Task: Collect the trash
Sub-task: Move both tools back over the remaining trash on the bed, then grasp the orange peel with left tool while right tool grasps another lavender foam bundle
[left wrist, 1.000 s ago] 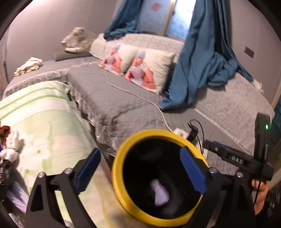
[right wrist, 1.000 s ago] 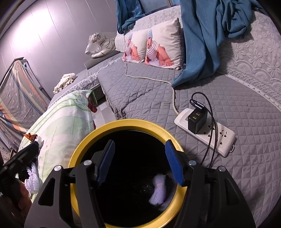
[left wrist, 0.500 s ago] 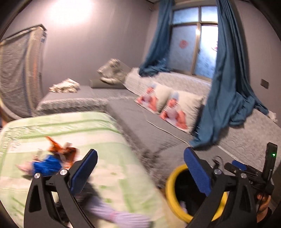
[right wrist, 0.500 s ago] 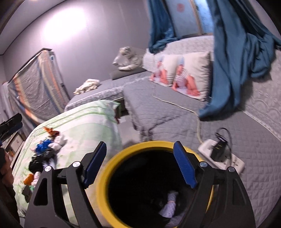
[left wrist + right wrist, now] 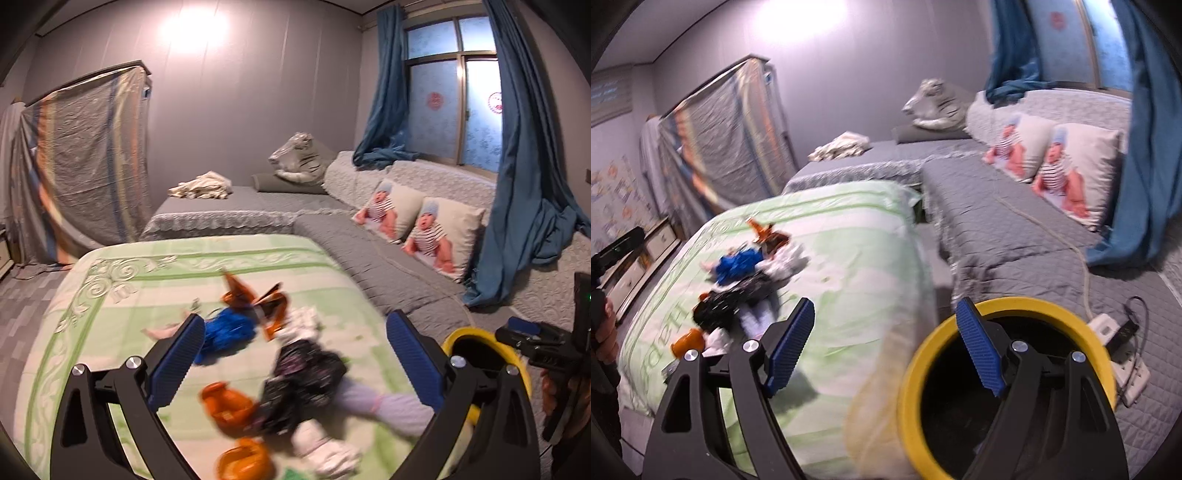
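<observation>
A pile of trash lies on the green-and-white table cover [image 5: 122, 280]: a blue wad [image 5: 229, 332], orange wrappers [image 5: 258, 302], a black patterned wrapper [image 5: 306, 373], white tissue [image 5: 325, 454] and orange cups [image 5: 229, 406]. The pile also shows in the right wrist view [image 5: 738, 280]. The yellow-rimmed black bin [image 5: 1008, 391] stands right of the table; its rim shows in the left wrist view [image 5: 476, 336]. My left gripper [image 5: 295, 362] is open and empty above the pile. My right gripper [image 5: 886, 350] is open and empty over the bin's left rim.
A grey quilted sofa [image 5: 997, 221] with two baby-print pillows [image 5: 1071, 173] runs behind and right of the bin. A white power strip with a black charger [image 5: 1123, 350] lies on it. Blue curtains [image 5: 524, 184] hang at the right. A covered rack [image 5: 85, 158] stands at the left wall.
Both grippers have swung up and left, away from above the bin's mouth. The left now faces the trash pile on the table; the bin has slid to the right of both views.
</observation>
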The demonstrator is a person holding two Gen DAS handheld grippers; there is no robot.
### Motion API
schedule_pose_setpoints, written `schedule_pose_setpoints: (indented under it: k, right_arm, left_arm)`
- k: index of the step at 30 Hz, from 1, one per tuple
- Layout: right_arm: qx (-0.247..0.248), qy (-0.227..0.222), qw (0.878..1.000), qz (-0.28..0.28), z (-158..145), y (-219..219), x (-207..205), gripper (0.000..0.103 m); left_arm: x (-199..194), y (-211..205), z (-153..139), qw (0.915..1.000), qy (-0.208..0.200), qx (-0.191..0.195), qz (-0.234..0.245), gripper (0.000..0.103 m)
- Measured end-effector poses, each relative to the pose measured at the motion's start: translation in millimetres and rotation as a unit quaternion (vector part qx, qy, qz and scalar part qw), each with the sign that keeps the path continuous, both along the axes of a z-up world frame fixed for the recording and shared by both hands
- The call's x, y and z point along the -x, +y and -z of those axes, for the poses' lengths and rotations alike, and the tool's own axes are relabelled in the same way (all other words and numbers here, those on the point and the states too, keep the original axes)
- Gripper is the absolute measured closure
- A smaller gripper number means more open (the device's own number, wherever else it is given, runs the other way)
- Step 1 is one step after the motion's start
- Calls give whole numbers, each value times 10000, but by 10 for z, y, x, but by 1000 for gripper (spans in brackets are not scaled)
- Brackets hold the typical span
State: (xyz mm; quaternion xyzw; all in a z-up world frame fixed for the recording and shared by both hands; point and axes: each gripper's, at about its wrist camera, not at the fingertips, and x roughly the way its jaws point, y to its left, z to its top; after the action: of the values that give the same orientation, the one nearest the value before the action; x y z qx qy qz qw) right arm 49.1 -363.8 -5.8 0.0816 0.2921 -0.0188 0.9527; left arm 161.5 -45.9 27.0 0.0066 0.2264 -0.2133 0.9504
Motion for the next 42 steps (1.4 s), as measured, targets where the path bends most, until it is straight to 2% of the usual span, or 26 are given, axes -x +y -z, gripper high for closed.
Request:
schedule_pose_setpoints:
  k: [7,14,24,28,33,42]
  right_arm:
    - [165,256,9985,-448,129,451,-164,25]
    - [309,539,9948,-804,283,741,-253,25]
    - [442,864,9898,-1043,483,967,-367,25]
    - [468,960,9879,-1125,560,1026,-414,25]
    - [488,1039,9861,-1200,640,1071,-482,25]
    - [551,1183,9835,-1253,756,1102,-631,25]
  left_arm:
    - [-39,399,290,9990,377,-19,-249,8]
    - [-58,576,630,9966,772,-198,-223,8]
    - [-145,548,1022,9893,1359,-523,-96,8]
    - [-223,488,1164,9838,1680,-629,21,8]
    - [-274,404,1255,9799,1822,-814,82,8]
    - [-383,347,1368,9748,2027,-930,61,8]
